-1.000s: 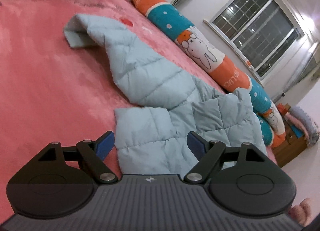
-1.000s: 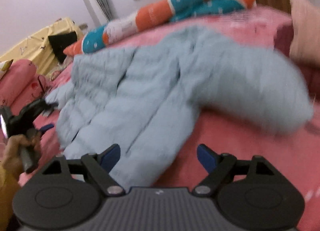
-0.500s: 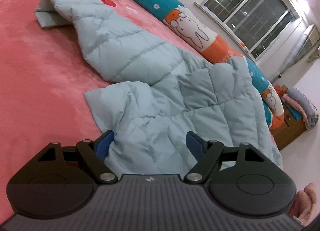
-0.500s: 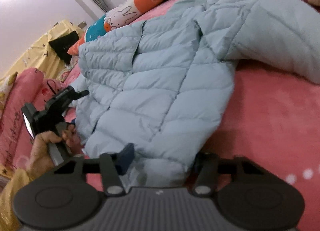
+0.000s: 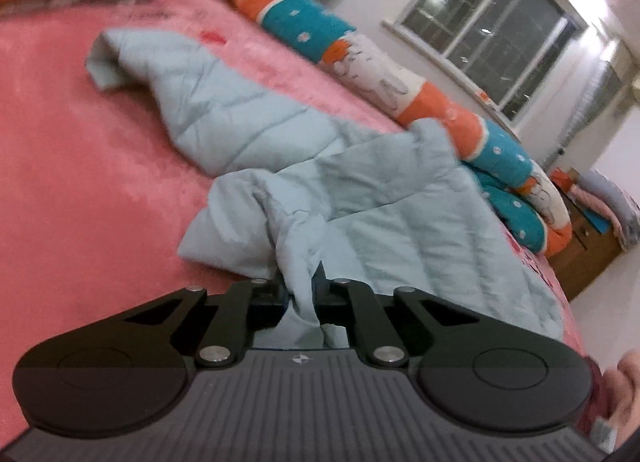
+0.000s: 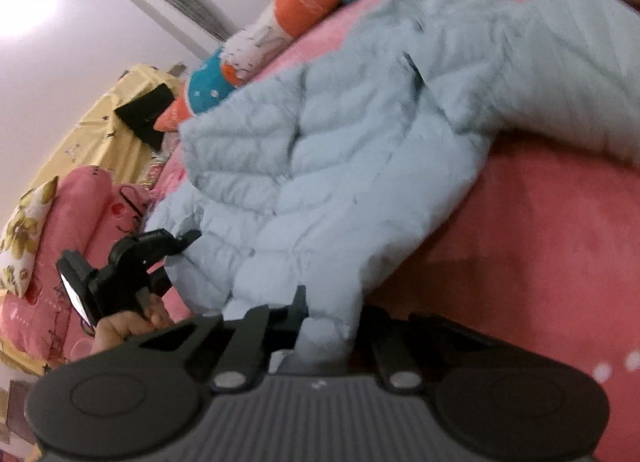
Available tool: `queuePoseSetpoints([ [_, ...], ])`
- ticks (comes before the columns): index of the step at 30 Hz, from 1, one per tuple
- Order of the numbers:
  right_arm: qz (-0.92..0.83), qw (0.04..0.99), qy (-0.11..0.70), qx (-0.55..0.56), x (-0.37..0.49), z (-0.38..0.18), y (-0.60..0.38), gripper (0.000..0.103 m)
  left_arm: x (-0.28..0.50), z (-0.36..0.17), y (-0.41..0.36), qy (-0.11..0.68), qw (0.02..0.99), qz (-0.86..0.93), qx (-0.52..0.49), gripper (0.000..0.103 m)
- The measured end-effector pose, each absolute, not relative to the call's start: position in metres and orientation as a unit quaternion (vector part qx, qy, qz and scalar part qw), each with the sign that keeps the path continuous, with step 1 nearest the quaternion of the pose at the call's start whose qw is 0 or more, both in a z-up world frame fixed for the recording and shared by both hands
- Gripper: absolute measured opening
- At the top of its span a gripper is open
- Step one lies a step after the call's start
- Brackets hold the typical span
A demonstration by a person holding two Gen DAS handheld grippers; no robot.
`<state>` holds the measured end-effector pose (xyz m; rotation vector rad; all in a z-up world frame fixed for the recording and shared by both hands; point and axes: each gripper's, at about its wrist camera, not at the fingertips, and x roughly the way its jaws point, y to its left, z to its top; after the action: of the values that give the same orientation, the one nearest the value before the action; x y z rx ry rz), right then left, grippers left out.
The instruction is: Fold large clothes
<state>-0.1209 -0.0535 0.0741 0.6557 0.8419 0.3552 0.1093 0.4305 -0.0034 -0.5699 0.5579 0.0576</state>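
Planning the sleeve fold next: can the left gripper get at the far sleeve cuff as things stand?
Probably not yet. The left gripper is shut on the jacket hem, so it is occupied. The sleeve cuff lies uncovered on the bedspread, well beyond it.

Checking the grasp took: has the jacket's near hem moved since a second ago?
Yes. The jacket hem, flat on the pink bedspread before, now bunches up inside the left claw.

bed (image 5: 80,166): pink plush cover | long orange-teal bolster (image 5: 360,62) along its far edge | barred window (image 5: 492,30) beyond bolster, dark outside | white wall (image 6: 80,22) | wooden cabinet (image 5: 588,250) beside the bed
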Motion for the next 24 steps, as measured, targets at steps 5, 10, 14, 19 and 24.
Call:
queuePoseSetpoints([
  [5,0.179,0.857,0.382,0.297,-0.132,0.098,-0.063,0.002,0.065,0.026,0.424,0.246,0.934,0.013,-0.259,0.004],
  [10,0.178,0.868,0.366,0.283,-0.148,0.116,-0.08,0.002,0.015,0.043,0.417,0.24,0.94,-0.001,-0.242,0.004],
  [14,0.171,0.87,0.362,0.288,-0.164,0.123,-0.098,0.002,-0.025,0.055,0.413,0.245,0.943,-0.012,-0.225,0.004],
  [19,0.169,0.864,0.367,0.301,-0.184,0.129,-0.115,0.001,-0.069,0.066,0.397,0.259,0.945,-0.028,-0.198,0.004],
  [24,0.17,0.861,0.366,0.31,-0.206,0.136,-0.127,0.001,-0.11,0.071,0.383,0.278,0.945,-0.053,-0.164,0.004],
])
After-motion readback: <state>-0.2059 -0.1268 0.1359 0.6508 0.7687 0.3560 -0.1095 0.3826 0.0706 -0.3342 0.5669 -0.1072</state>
